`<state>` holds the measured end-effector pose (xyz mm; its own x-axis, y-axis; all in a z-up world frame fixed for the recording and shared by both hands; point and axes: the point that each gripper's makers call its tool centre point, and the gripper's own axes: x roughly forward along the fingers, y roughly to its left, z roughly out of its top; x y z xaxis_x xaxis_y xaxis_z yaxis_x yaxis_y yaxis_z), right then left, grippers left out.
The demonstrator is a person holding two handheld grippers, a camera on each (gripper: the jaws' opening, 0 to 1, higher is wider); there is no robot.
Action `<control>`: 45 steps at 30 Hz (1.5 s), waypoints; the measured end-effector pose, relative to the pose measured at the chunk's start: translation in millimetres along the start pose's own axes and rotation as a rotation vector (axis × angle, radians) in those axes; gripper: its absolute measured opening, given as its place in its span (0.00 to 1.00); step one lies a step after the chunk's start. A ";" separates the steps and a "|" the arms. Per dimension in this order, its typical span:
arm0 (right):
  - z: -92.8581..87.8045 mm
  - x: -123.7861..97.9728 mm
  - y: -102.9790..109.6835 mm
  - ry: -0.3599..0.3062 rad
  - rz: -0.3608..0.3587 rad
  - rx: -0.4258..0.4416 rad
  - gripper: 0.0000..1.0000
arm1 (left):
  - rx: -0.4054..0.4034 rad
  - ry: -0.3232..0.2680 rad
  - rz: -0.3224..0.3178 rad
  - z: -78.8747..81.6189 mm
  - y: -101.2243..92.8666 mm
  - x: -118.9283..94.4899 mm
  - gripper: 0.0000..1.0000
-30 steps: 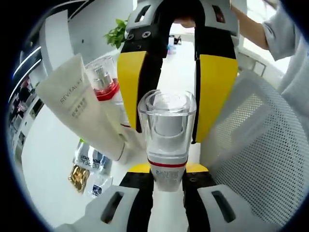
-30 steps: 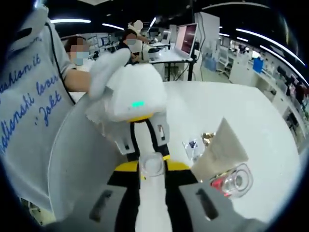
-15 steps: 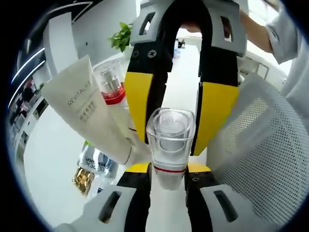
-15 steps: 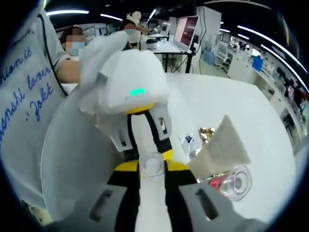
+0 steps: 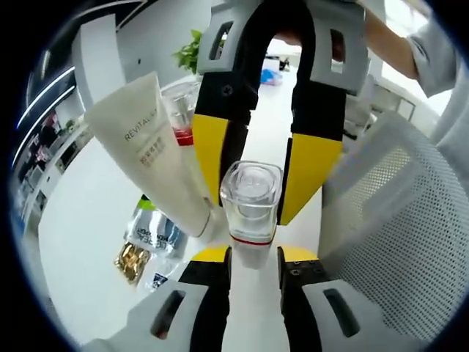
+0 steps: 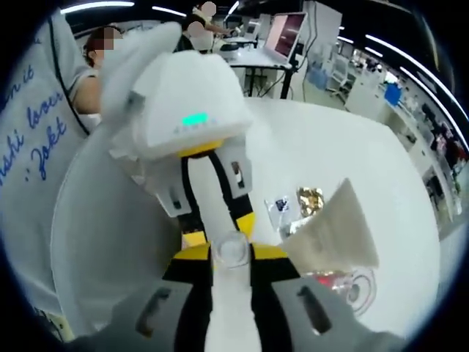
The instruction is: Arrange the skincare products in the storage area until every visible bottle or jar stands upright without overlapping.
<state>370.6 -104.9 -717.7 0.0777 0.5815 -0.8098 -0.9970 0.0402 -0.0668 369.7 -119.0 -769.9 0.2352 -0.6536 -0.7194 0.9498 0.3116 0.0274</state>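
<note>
Jaws of the left gripper [image 5: 253,260] clamp a clear-capped pump bottle [image 5: 251,202] by its body, and the right gripper [image 6: 231,268] pinches the same bottle by its cap. Beside it a cream tube [image 5: 157,150] leans on a red-collared bottle [image 5: 181,110]. Sachets [image 5: 146,246] lie on the white desk [image 5: 80,242], near a white mesh basket [image 5: 396,235].

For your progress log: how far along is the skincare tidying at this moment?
Done: nothing clearly finished. In hand: the clear-capped bottle sits between the jaws of the left gripper and the right gripper, beside the white mesh basket. Left: the cream tube leans tilted against the red-collared bottle, and small sachets lie flat on the table.
</note>
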 end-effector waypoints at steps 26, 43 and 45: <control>-4.9 11.8 -0.9 0.037 0.027 0.013 0.21 | -0.059 0.021 0.018 -11.7 5.6 6.4 0.20; -9.1 -3.4 -3.7 0.014 0.004 0.044 0.23 | -0.067 0.029 0.022 -12.5 6.6 6.4 0.20; -10.8 -5.5 -5.3 0.012 -0.007 0.050 0.23 | -0.067 0.031 0.024 -13.1 6.7 6.0 0.21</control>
<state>375.5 -117.1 -719.2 0.0846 0.5716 -0.8161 -0.9954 0.0849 -0.0437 374.8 -111.8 -783.2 0.2498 -0.6238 -0.7406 0.9279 0.3728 -0.0010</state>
